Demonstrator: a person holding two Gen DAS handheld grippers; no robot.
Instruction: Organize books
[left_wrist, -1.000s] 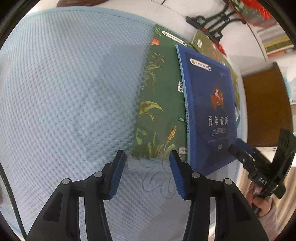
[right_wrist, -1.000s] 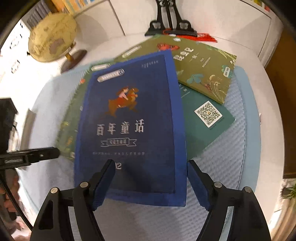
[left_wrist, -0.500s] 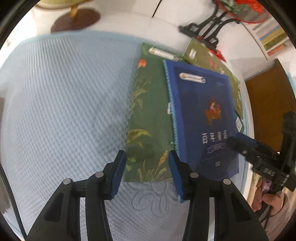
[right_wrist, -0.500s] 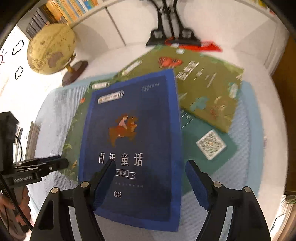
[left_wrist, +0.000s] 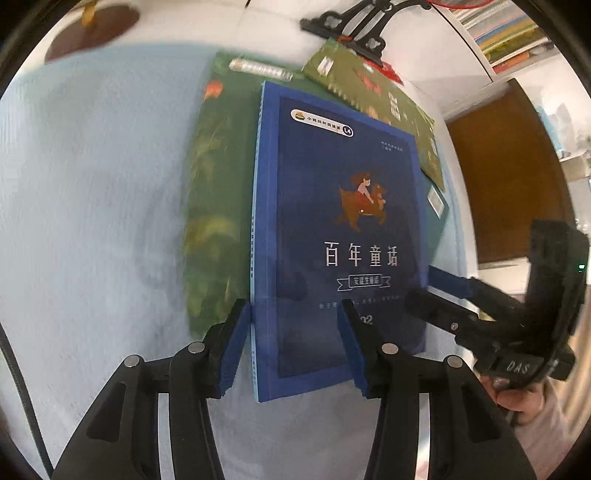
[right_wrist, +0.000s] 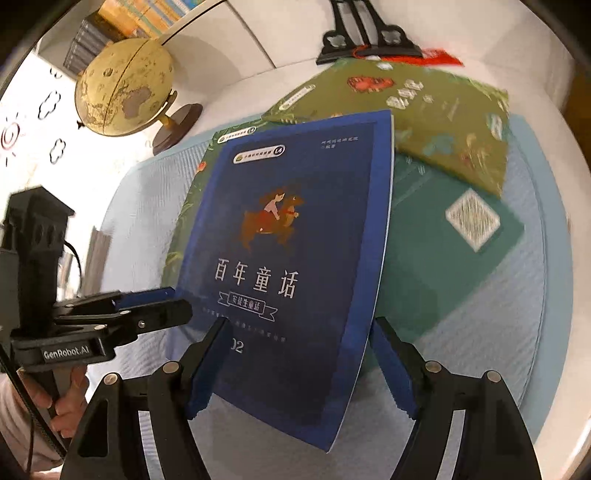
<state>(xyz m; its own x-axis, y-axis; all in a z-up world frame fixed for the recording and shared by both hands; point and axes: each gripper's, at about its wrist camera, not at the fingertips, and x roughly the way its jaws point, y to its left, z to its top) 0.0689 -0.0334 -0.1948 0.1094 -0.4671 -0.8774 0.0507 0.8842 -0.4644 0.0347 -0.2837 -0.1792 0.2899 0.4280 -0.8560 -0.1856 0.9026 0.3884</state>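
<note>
1. The left tool (left_wrist: 293, 339) pointed forward over the light blue mat (left_wrist: 92, 221), its fingers spread apart and straddling the spine edge of the blue book (left_wrist: 343, 229). One pad sat just left of the spine and the other lay over the cover near the "02"; it was released, clamping nothing.
2. The right tool (right_wrist: 297, 363) came in from the book's other side, its fingers set wide on either side of the blue book's lower end, not pressing on it. In the left wrist view it reached toward the book's right edge; whether it touched the book could not be told.
3. The blue book lay topmost on a loose pile, cover up, its near corner lifted off the mat in the right wrist view.
4. Beneath it lay a dark green book (left_wrist: 218, 192) to the left, a teal book (right_wrist: 458, 254) showing a QR code to the right, and an olive green book (right_wrist: 436, 122) slanted at the far side.
5. On the white surface (right_wrist: 236, 96) beyond stood a globe (right_wrist: 123, 88) and a black stand (right_wrist: 364, 37).
</note>
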